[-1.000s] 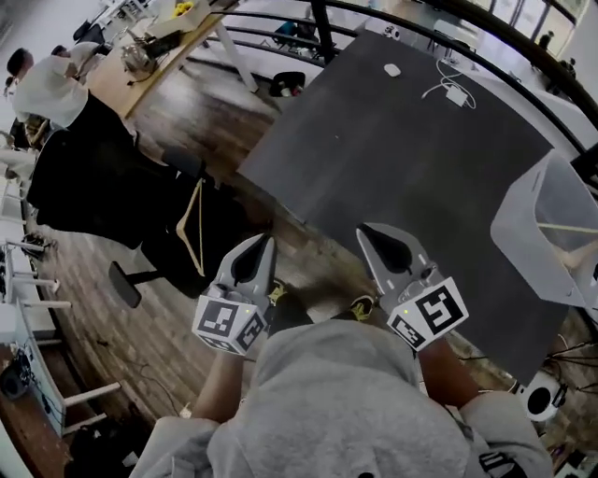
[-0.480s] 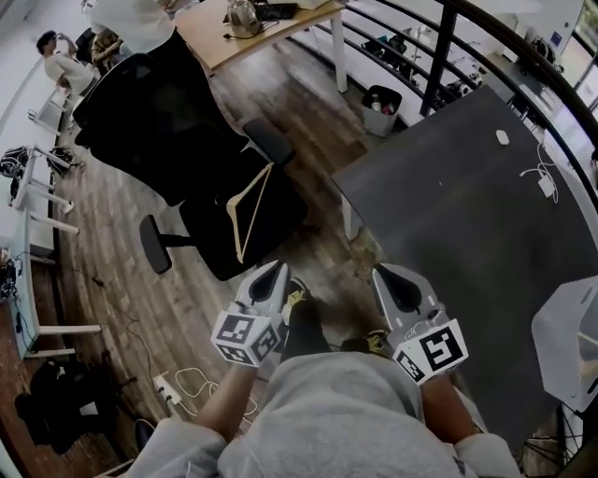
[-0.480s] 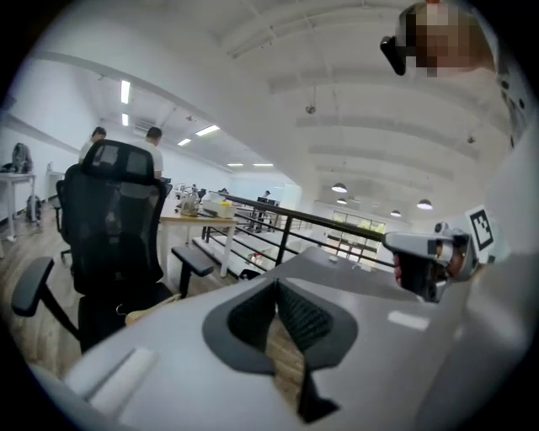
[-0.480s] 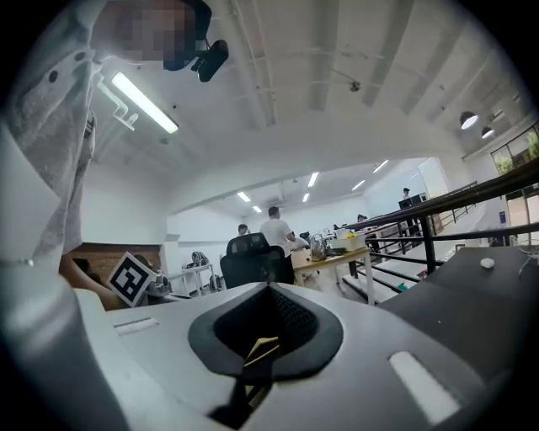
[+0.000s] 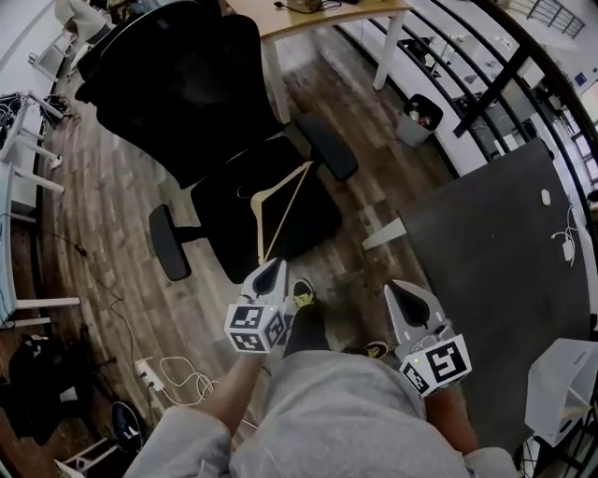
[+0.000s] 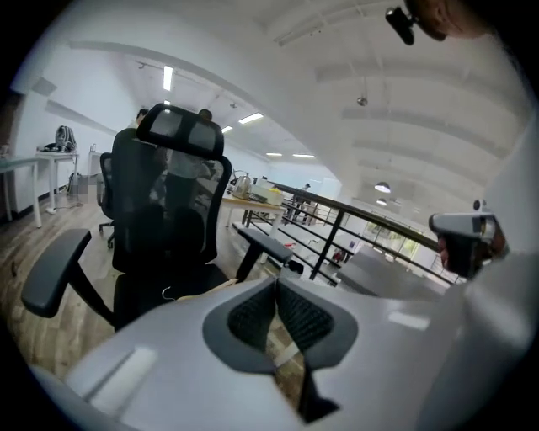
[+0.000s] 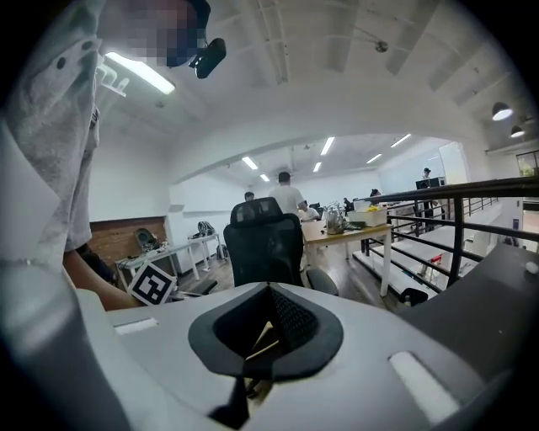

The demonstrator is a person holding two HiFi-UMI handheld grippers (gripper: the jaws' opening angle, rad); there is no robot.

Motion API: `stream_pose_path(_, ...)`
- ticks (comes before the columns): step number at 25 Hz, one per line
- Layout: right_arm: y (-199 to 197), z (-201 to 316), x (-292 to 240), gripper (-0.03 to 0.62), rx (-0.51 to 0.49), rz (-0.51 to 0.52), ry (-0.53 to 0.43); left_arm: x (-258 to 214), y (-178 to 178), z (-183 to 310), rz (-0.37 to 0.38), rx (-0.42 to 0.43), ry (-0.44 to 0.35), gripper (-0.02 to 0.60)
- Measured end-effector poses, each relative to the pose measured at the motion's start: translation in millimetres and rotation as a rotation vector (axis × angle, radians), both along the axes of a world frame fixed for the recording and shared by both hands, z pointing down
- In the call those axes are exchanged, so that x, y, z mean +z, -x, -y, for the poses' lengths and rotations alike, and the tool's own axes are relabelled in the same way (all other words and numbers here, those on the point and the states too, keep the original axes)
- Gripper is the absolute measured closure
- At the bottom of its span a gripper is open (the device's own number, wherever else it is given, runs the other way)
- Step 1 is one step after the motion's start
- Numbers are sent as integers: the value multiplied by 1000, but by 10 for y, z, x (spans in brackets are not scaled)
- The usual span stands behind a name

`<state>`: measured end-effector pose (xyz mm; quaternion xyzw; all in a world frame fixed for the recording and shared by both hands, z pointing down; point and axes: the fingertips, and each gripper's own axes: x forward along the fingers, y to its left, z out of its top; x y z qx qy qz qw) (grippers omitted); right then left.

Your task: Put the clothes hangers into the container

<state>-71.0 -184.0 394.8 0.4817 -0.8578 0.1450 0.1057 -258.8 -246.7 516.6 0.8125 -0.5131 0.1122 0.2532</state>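
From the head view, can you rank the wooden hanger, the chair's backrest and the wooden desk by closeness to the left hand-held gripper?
1. Wooden hanger: on the chair seat, just ahead of the left hand-held gripper.
2. Chair backrest: behind the seat, upper left.
3. Wooden desk: beyond the backrest, at the top edge.

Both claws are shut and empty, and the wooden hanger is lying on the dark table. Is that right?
Not quite. The wooden hanger lies on the seat of the black office chair, not on the dark table; the head view shows it. The left claw and right claw are shut and empty, as you said.
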Motion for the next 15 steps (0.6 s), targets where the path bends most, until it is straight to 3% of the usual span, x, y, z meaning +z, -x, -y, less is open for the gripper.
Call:
stream_pose_path(7,733,691,313,597,-51,-65,97,844,833,684,18,-70,142,525)
stream_pose_path(15,1041,1069,852,597,-65,-113,230,2120,1243,1316,136,-51,313,408)
